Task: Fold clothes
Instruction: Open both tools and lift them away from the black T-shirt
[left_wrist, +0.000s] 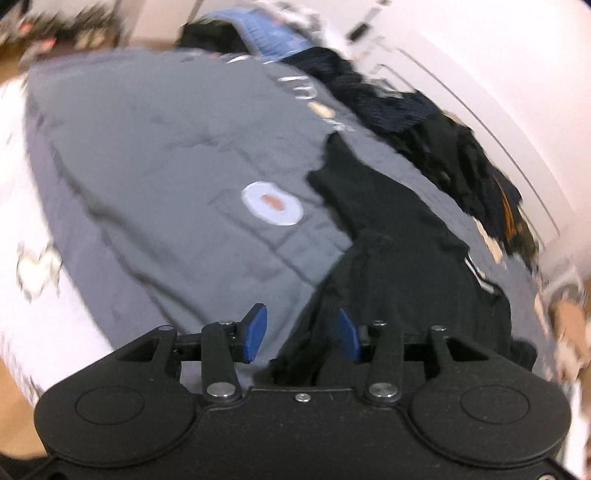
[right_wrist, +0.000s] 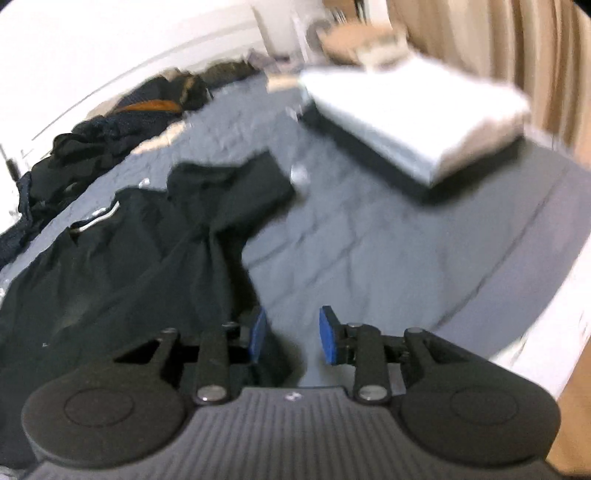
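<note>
A black garment lies crumpled on the grey bedspread, with a white stripe at one edge. My left gripper hovers over its near end. The blue pads stand apart, and loose black cloth reaches into the gap beside the right one without being pinched. In the right wrist view the same black garment spreads to the left. My right gripper is open above its edge, with the left pad against the dark cloth and grey bedspread showing through the gap.
A pile of dark clothes runs along the white wall, seen too as the dark pile. A folded white and grey stack sits at the bed's far right. A white oval patch marks the bedspread. Beige curtains hang behind.
</note>
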